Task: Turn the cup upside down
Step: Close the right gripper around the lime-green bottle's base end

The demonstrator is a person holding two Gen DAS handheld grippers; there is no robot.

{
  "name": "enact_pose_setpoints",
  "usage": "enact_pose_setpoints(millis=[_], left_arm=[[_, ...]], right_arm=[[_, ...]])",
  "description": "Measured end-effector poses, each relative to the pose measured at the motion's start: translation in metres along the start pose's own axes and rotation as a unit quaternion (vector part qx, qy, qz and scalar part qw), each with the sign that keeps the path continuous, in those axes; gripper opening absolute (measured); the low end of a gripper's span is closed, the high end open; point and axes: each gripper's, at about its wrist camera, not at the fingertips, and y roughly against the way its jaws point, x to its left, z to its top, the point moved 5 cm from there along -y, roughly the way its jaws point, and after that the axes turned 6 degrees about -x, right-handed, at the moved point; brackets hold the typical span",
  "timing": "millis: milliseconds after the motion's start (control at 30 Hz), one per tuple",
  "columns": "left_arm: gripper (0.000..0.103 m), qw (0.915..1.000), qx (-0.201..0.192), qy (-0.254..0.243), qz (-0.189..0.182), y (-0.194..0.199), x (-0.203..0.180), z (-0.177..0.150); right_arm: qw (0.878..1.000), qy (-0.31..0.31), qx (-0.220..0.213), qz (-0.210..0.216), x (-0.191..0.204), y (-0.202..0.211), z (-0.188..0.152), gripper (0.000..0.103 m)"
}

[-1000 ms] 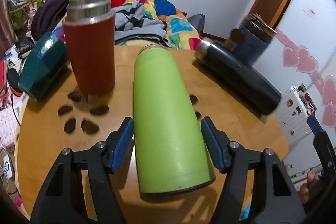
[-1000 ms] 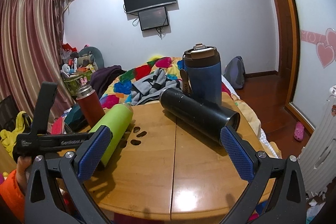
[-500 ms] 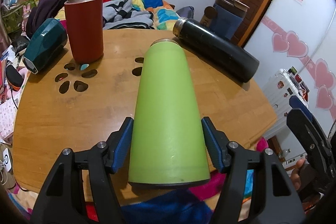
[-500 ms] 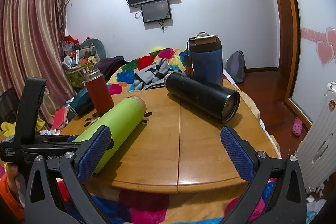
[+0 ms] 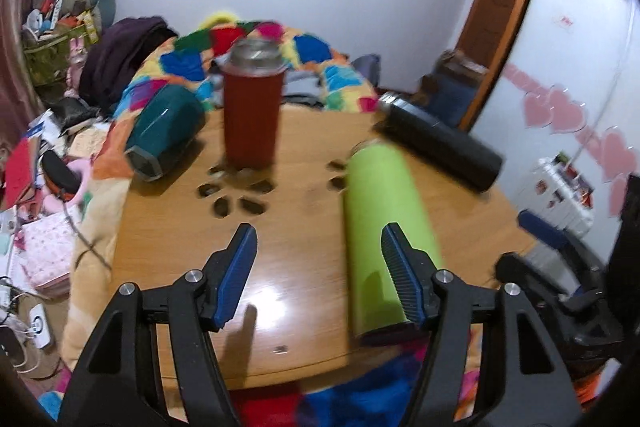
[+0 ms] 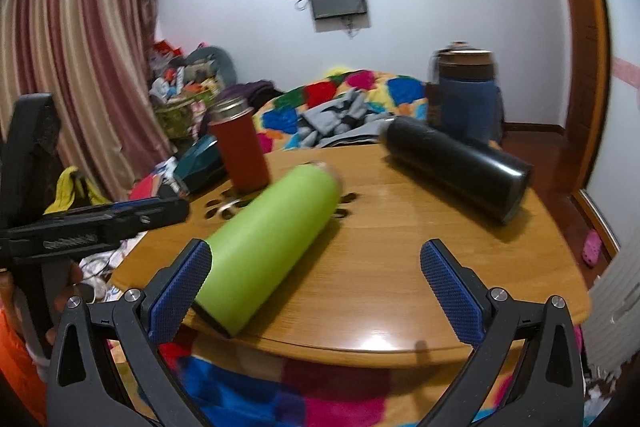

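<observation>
Now lime-green cup (image 5: pixel 382 223) on its side, matte, left tool (image 5: pixel 318 277) apart, right tool (image 6: pixel 316 291) apart.

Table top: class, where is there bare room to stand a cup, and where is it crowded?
Bare wood lies near the front edge of the table, between the green bottle lying on its side and the black bottle also lying down, and left of the green bottle. The far left is crowded: the upright red flask, teal cup and paw-shaped cutouts.
</observation>
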Motion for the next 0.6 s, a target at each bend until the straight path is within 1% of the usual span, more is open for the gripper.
enact_pose_setpoints(millis=[100, 133, 200, 367, 467, 533, 567, 600], left_arm=[[0.059, 0.9998, 0.018, -0.010, 0.004, -0.009, 0.008, -0.010], [0.055, 0.9997, 0.018, -0.014, 0.009, -0.010, 0.010, -0.013], [0.054, 0.9996, 0.018, -0.020, 0.012, -0.013, 0.010, -0.017], [0.054, 0.9993, 0.030, -0.016, -0.015, -0.018, 0.012, -0.024], [0.054, 0.9988, 0.030, -0.032, -0.023, -0.017, 0.006, -0.025], [0.054, 0.9980, 0.030, -0.043, -0.034, -0.016, -0.001, -0.025], [0.051, 0.9975, 0.034, -0.043, -0.044, -0.018, -0.003, -0.025], [0.050, 0.9969, 0.041, -0.039, -0.054, -0.021, -0.003, -0.025]], right_arm=[[1.000, 0.020, 0.013, 0.009, 0.014, -0.010, -0.006, 0.103], [0.999, 0.028, 0.018, 0.009, 0.018, -0.013, -0.009, 0.103], [0.999, 0.039, 0.026, 0.010, 0.025, -0.018, -0.014, 0.103], [0.998, 0.056, 0.035, 0.019, 0.033, -0.021, -0.019, 0.103], [0.997, 0.067, 0.046, 0.017, 0.036, -0.026, -0.023, 0.103], [0.996, 0.068, 0.054, 0.018, 0.038, -0.029, -0.027, 0.103], [0.996, 0.069, 0.055, 0.017, 0.039, -0.029, -0.028, 0.103], [0.996, 0.073, 0.058, 0.014, 0.039, -0.030, -0.029, 0.103]])
